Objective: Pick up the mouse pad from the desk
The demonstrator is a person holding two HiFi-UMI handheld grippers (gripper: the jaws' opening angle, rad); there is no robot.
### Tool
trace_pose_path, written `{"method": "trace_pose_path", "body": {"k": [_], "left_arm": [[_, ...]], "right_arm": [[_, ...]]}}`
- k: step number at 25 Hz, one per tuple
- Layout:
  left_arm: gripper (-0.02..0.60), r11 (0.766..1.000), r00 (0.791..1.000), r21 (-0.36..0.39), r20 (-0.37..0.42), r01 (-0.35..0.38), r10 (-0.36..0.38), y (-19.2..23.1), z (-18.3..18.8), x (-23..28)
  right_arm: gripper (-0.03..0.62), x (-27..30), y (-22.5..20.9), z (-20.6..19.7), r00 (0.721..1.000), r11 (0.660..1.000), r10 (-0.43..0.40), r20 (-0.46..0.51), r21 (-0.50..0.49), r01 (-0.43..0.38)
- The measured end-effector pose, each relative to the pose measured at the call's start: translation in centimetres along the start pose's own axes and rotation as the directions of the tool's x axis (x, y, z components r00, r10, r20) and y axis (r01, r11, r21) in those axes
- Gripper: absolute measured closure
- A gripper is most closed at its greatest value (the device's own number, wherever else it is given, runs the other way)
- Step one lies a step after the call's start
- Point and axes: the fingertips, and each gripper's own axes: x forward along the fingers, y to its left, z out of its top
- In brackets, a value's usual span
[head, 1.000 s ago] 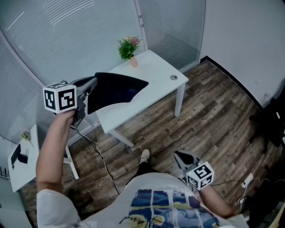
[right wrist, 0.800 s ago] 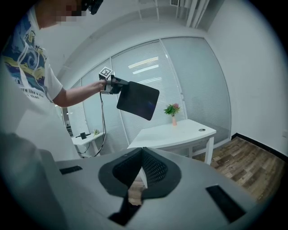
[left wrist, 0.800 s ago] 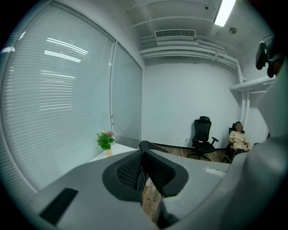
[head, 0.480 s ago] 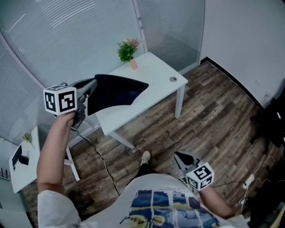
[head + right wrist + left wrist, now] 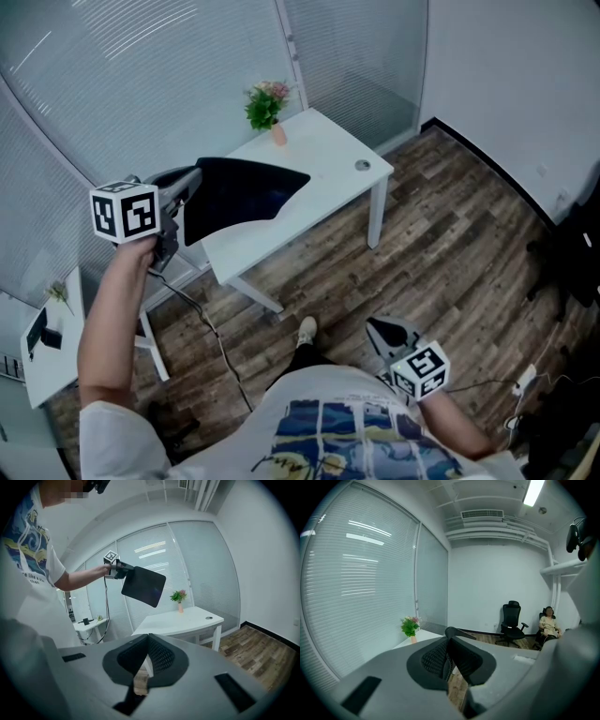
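L tongs [image 5: 187,186] pinched on edge of mouse pad [image 5: 246,190], up in air, off desk [image 5: 328,169]; R tongs [image 5: 382,333] closed, empty; pad prob. thin, light, bendy; edge grip OK w/ firm pinch, else may slip.

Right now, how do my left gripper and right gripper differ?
The left gripper is shut on the black mouse pad; the right gripper is shut on nothing. The left gripper is held high at arm's length, with the pad in the air above the white desk; the right gripper hangs low by the person's shirt. Both are closed.
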Motion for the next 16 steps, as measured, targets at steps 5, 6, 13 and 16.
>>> {"method": "trace_pose_path", "body": {"k": [5, 6, 13, 16], "left_arm": [[0.557, 1.0, 1.0, -0.005, 0.002, 0.006, -0.006, 0.3, -0.2, -0.3], [0.557, 1.0, 1.0, -0.006, 0.001, 0.008, -0.008, 0.4, -0.2, -0.4], [0.557, 1.0, 1.0, -0.011, 0.003, 0.015, -0.015, 0.7, -0.4, -0.2], [0.557, 1.0, 1.0, -0.02, -0.001, 0.014, -0.014, 0.9, -0.9, 0.4]], "right_arm": [[0.592, 0.1, 0.6, 0.1, 1.0, 1.0, -0.002, -0.003, -0.004, 0.002], [0.592, 0.2, 0.8, 0.0, 1.0, 1.0, -0.002, -0.002, -0.005, 0.002], [0.592, 0.8, 0.7, -0.4, 1.0, 1.0, -0.007, -0.006, -0.005, 0.007], [0.592, 1.0, 0.6, -0.6, 1.0, 1.0, -0.004, -0.013, -0.004, 0.004]]}}
